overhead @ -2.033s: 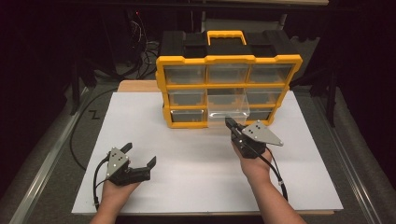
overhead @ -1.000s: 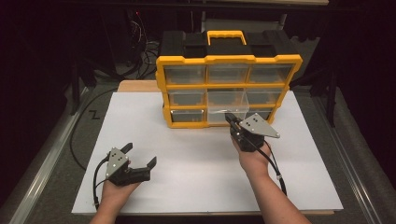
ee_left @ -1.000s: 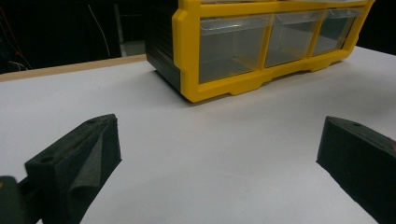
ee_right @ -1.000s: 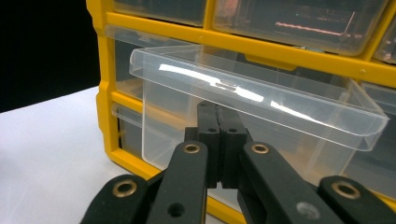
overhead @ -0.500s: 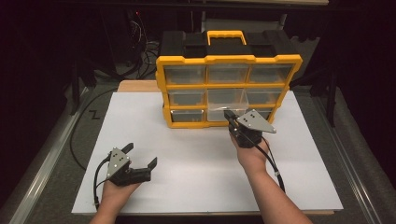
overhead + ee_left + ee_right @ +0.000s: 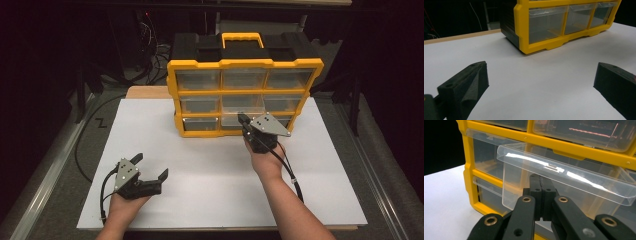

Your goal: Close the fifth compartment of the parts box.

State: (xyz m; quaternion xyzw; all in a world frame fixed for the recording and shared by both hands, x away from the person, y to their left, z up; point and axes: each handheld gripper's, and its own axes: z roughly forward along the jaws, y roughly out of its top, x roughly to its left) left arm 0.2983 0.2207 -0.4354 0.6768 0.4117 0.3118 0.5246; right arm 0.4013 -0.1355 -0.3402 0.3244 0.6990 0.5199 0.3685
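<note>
A yellow and black organizer with several clear drawers stands at the back of the white table. The centre drawer of its middle row sticks out partway. My right gripper is shut, and its tips press against that drawer's clear front, just under the lip. In the right gripper view the right gripper has its jaws closed together with nothing between them. My left gripper rests open at the near left, well short of the organizer. The left gripper holds nothing.
A wooden board shows under the table's white sheet at the back left. Black cables lie left of the table, and dark equipment stands behind the organizer. A carry handle tops the organizer.
My right gripper has moved forward to the organizer, up against the centre drawer's front. The left gripper has stayed in place, open.
</note>
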